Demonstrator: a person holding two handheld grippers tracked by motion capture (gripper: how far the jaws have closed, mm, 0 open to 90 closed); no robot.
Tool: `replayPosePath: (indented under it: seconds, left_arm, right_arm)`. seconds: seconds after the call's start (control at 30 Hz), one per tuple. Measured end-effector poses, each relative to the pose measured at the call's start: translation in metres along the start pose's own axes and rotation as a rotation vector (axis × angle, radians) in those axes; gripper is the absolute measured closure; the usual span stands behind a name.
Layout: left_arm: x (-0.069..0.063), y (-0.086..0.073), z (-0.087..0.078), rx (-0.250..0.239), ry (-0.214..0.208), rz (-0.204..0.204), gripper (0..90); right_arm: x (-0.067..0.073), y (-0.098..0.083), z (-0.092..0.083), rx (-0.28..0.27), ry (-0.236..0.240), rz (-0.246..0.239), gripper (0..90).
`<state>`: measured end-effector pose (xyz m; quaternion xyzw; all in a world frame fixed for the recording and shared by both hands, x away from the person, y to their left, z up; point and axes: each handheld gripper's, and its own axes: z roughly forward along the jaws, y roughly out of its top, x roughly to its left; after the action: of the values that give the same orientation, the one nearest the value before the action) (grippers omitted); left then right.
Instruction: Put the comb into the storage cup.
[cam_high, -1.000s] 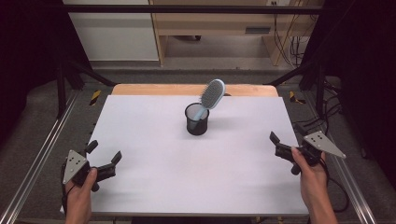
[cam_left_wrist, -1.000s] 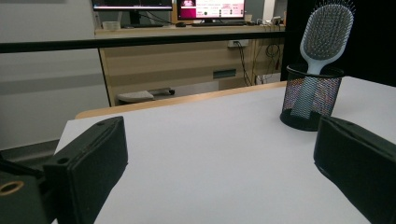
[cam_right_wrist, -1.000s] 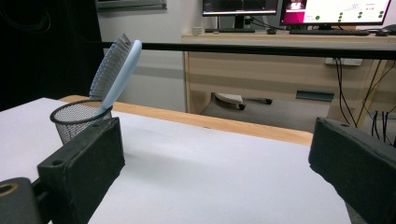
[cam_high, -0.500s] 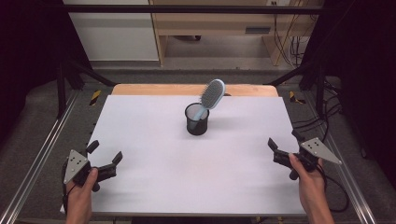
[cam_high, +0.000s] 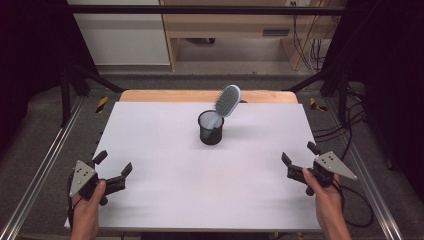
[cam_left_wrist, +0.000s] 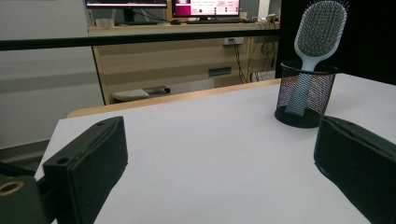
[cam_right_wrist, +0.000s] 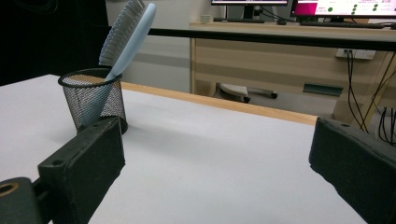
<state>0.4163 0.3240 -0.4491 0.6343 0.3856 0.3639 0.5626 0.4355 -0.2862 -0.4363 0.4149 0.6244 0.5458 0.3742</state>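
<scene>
High view: A hairbrush (cam_high: 224, 104) stands handle-down in a black mesh cup (cam_high: 211, 128) on the white worktop (cam_high: 165, 150), set toward the far edge and about midway between the side edges.
Brush axis: The long axis tilts up and to the right, with the bristled head clear above the cup's rim.
Left gripper: The left gripper (cam_high: 111, 168) sits at the near left corner, jaws spread wide and holding nothing.
Right gripper: The right gripper (cam_high: 299, 153) rests by the right edge, jaws likewise parted and empty.
Key relation: The cup lies forward and inward of both tools, well apart from each; the right one looks somewhat nearer, and the head leans toward its side.
Left gripper view: The hairbrush (cam_left_wrist: 315, 44) rises from the cup (cam_left_wrist: 305, 93) ahead and to the right, beyond the right-hand jaw, bristle face toward the camera; nothing lies between the open jaws.
Right gripper view: The hairbrush (cam_right_wrist: 130, 35) and cup (cam_right_wrist: 92, 95) stand ahead to the left, just past the left-hand jaw, the brush's pale blue back turned to the lens.
Judgement: A reach for the exposed head appears shorter from the right.
</scene>
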Motion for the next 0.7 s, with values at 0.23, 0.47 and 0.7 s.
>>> replayPosePath:
  seconds: [0.23,0.47,0.7]
  left_arm:
    - [0.000,0.000,0.000,0.000,-0.001,-0.002,3.0]
    - [-0.001,0.000,0.001,0.000,-0.006,-0.001,3.0]
    - [-0.001,0.000,0.001,-0.001,-0.012,-0.002,2.9]
  right_arm:
    - [0.004,-0.007,0.002,0.009,0.022,0.012,3.6]
    - [0.011,-0.011,0.006,0.022,0.057,0.011,3.6]
    - [0.018,-0.017,0.010,0.035,0.086,0.014,3.6]
